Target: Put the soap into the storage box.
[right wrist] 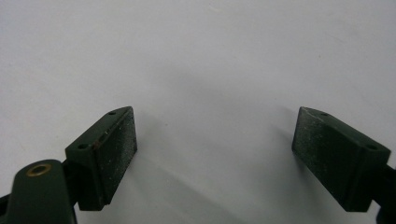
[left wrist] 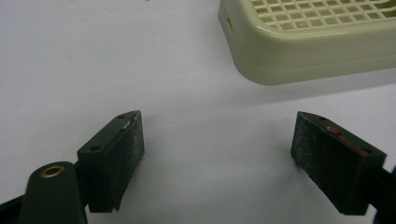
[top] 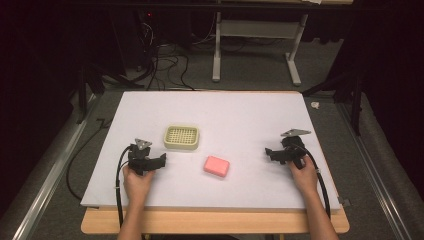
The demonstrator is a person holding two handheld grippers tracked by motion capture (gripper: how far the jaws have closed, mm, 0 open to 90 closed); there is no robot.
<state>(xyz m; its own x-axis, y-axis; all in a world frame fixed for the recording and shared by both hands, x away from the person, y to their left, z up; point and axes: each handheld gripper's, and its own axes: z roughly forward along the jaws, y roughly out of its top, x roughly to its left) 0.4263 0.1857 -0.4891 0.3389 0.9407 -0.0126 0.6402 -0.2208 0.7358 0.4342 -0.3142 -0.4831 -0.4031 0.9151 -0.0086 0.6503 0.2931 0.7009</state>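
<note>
On the white worktop [top: 240, 115] lie a cream soap dish [top: 181, 138] with a grid top and a pink soap bar [top: 216, 166], just beside each other but apart. The left gripper [top: 161, 161] rests near the front left, its fingers [left wrist: 116, 154] spread wide with nothing between them; in the left gripper view the soap dish [left wrist: 317, 42] sits just ahead and to one side. The right gripper [top: 269, 152] rests at the right, well apart from the soap bar, its fingers [right wrist: 105, 154] also spread wide over bare worktop [right wrist: 210, 70]. Each gripper is held by a hand [top: 137, 181].
</note>
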